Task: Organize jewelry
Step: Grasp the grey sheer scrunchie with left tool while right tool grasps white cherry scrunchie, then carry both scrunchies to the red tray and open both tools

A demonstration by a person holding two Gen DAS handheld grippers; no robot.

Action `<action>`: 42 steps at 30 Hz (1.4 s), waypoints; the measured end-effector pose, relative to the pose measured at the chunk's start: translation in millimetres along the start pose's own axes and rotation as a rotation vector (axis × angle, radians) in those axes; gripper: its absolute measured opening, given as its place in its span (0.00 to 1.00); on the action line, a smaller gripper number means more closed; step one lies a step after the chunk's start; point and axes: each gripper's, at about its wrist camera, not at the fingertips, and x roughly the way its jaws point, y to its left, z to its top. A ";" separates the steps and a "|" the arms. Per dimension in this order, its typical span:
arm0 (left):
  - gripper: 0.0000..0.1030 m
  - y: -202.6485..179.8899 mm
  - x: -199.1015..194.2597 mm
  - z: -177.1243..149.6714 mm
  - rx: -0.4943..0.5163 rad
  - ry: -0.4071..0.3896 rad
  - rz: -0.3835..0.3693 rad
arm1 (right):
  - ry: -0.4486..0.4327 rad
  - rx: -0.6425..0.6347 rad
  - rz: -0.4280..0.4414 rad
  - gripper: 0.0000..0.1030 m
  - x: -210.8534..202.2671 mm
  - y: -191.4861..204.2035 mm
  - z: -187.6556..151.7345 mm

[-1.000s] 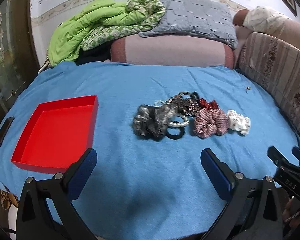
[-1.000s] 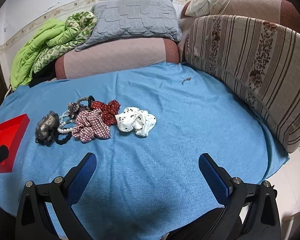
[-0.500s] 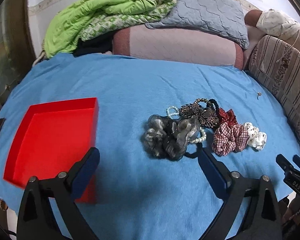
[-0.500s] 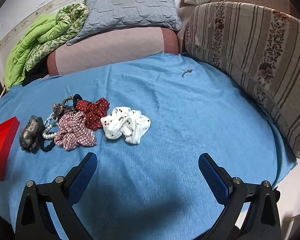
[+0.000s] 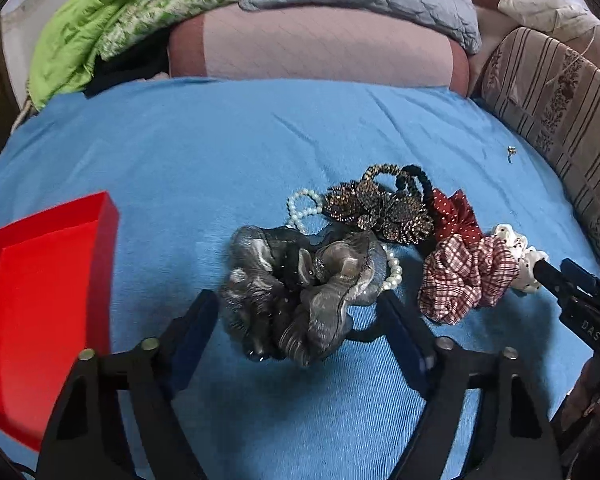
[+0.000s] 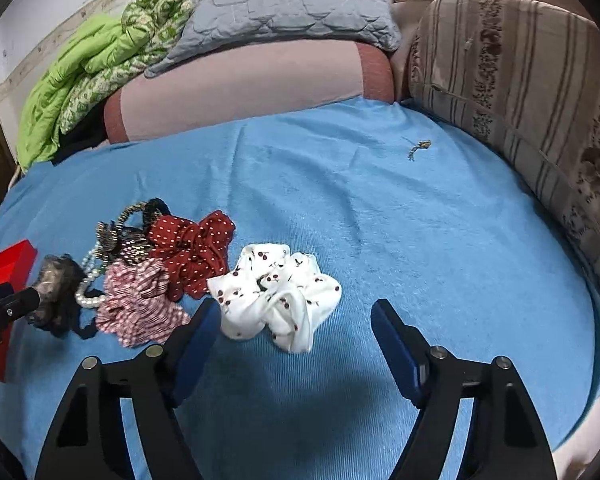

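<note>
The left gripper (image 5: 300,324) is closing, with the grey scrunchie (image 5: 300,292) between its jaws but not squeezed yet. The red tray (image 5: 44,300) waits to the left. The right gripper (image 6: 296,336) is closing just near of the white scrunchie (image 6: 278,292).

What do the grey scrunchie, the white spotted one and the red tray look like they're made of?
The grey scrunchie looks like a thin, satiny or metallic fabric: its folds catch the light. The white scrunchie looks like matte woven cloth, perhaps cotton, with a small dark print and soft gathers. The red tray seems rigid, likely plastic or coated card: flat walls, sharp corners, even colour.
</note>
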 end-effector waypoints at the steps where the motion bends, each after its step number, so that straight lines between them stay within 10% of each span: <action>1: 0.68 1.1 4.9 1.0 -0.006 0.011 -0.006 | 0.007 0.000 0.001 0.75 4.4 0.1 1.2; 6: 0.32 6.0 18.1 1.4 -0.031 0.046 -0.039 | 0.034 0.003 0.002 0.69 22.1 1.9 3.3; 10: 0.14 9.1 16.0 0.1 -0.048 0.050 -0.063 | 0.058 -0.001 0.021 0.43 30.8 3.2 2.5; 13: 0.13 11.1 8.1 -0.8 -0.066 0.049 -0.073 | 0.073 0.010 0.051 0.17 32.0 2.2 0.0; 16: 0.13 13.1 -4.5 -3.0 -0.083 0.040 -0.074 | 0.064 0.037 0.078 0.12 24.3 -1.3 -1.2; 31: 0.13 33.2 -101.7 -28.1 -0.098 -0.082 -0.059 | -0.049 0.014 0.144 0.11 -65.5 22.1 2.0; 42: 0.13 128.0 -150.4 -39.5 -0.195 -0.169 0.075 | -0.078 -0.156 0.296 0.11 -101.4 129.2 7.9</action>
